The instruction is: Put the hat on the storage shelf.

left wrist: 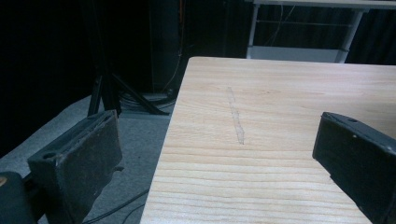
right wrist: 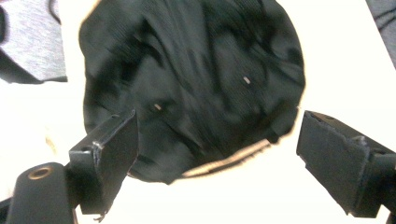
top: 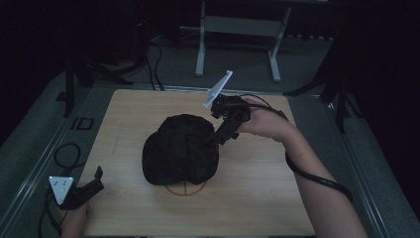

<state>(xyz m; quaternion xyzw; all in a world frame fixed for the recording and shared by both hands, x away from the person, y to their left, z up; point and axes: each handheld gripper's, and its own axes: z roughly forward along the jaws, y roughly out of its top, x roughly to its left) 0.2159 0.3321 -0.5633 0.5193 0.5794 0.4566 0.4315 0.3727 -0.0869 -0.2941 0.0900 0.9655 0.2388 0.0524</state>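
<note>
Two grippers, both with jaws spread and empty — the right gripper (top: 224,130) hangs at the far-right edge of the black cloth heap (top: 181,148) mid-surface; the left gripper (top: 84,191) rests well apart, near-left.

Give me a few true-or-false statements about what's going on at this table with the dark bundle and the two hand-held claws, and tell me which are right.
1. A black cloth bundle lies near the middle of the wooden table. True.
2. The right gripper is clamped shut on the cloth. False: its jaws stand wide apart above the bundle.
3. The left gripper is open, over the table's left edge. True.
4. The left gripper is touching the bundle. False: it is at the table's near left corner, well apart from it.
5. A circle mark on the table peeks out from under the bundle's near edge. True.
</note>
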